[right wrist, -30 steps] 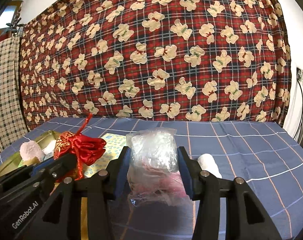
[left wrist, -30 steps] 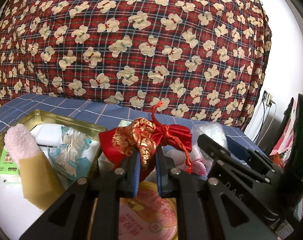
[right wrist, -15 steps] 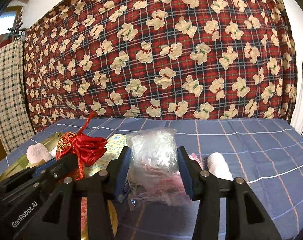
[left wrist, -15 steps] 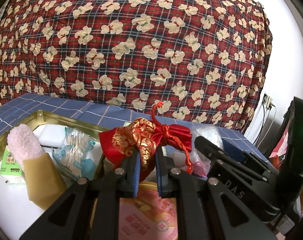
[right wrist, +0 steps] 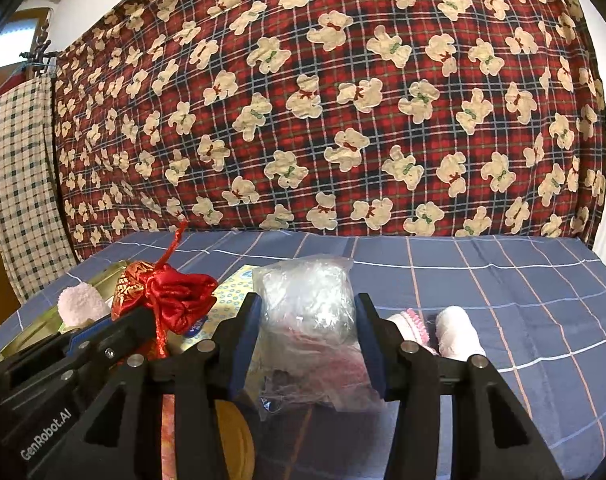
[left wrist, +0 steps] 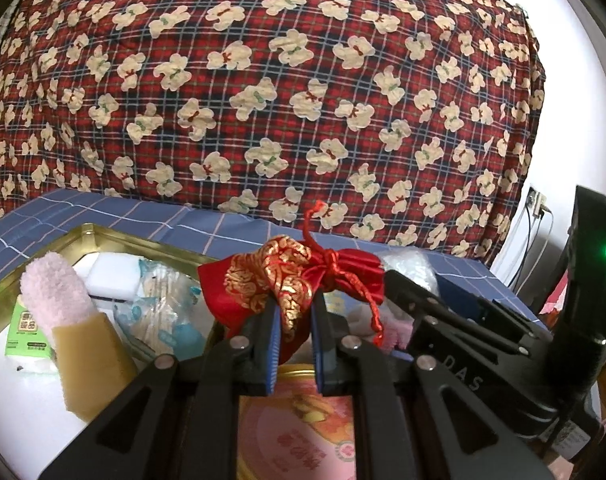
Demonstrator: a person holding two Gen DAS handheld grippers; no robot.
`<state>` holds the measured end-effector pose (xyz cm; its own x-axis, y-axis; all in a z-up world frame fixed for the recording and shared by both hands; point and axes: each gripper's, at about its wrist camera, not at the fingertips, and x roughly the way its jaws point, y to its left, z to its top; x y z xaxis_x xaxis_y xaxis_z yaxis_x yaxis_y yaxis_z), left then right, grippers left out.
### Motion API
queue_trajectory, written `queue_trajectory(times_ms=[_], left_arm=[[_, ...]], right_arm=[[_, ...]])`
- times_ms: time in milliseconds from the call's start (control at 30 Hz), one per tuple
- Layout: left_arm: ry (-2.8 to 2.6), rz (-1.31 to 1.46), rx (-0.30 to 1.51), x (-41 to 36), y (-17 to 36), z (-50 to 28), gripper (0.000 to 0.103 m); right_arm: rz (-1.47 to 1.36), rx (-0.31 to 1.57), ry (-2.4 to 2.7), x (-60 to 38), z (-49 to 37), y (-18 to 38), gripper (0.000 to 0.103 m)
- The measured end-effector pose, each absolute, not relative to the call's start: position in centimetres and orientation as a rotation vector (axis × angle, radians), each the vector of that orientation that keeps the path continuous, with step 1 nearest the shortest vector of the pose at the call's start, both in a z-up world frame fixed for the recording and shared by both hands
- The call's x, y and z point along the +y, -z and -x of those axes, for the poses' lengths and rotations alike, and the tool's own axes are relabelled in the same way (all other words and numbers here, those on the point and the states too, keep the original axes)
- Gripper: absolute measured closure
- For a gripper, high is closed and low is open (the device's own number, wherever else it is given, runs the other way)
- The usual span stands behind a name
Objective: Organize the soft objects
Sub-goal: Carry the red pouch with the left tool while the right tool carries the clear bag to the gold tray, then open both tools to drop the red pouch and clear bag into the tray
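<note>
1. Since the earlier frames little has shifted: both grippers keep the same grip, and the right wrist view has tipped slightly, so that more of the pink sock (right wrist: 459, 330) shows beside the right gripper.
2. At the left edge of the bed, a gold tin tray (left wrist: 115, 238) holds a fluffy pink-and-tan sock (left wrist: 63, 312), a green tissue pack (left wrist: 25, 328), a white sponge block (left wrist: 113, 278) and a clear packet with blue print (left wrist: 163, 312).
3. The left gripper (left wrist: 295, 320) has its fingers (left wrist: 271, 344) nearly closed, pinching the red and gold drawstring pouch (left wrist: 279, 280), which is lifted above a round pink-printed lid (left wrist: 303, 432) just right of the tray.
4. The right gripper (right wrist: 309, 336) has its fingers (right wrist: 245, 344) part open, pressing both sides of a crinkled clear plastic bag (right wrist: 307, 300) with pink contents, held just above the blue checked bed sheet (right wrist: 523, 280).
5. The pink sock and a pink-trimmed item (right wrist: 413, 322) lie on the sheet just right of the bag.
6. A red plaid bear-print quilt (right wrist: 343, 100) hangs behind the bed.
</note>
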<state>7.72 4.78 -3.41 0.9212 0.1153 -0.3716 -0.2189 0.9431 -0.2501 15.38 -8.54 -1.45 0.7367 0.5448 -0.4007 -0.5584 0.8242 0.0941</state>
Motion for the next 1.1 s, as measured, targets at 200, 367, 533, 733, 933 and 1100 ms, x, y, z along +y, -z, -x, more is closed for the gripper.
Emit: queue_trajectory(times_ms=[200,367,533,733,933,1100], left_arm=[[-0.147,0.314,0.355,5.1,2.8,-6.5,0.092],[-0.144,0.337,0.32,6.1,0.9,-4.7,0.092],[-0.163,0.346,0.317,7.6,-0.4,-3.4,0.092],[-0.227,0.349,0.326,10.6,-0.8,-2.2,0.092],[-0.286,0.367,0.346,14.0,-0.7,-1.0,0.092],[-0.348,0.351,0.361,16.1,-0.7,0.0,0.092]], right_arm=[[0.033,0.422,-0.623,-7.9,-15.2,0.9,0.053],[0.028,0.406,-0.654,-7.0,-14.7,-0.3,0.053],[0.029,0.389,-0.697,-5.7,-14.1,-1.7,0.053],[0.042,0.371,-0.763,-3.0,-13.1,-3.2,0.053],[0.069,0.361,-0.837,0.0,-11.5,-4.1,0.053],[0.099,0.365,-0.879,2.2,-10.5,-4.3,0.053]])
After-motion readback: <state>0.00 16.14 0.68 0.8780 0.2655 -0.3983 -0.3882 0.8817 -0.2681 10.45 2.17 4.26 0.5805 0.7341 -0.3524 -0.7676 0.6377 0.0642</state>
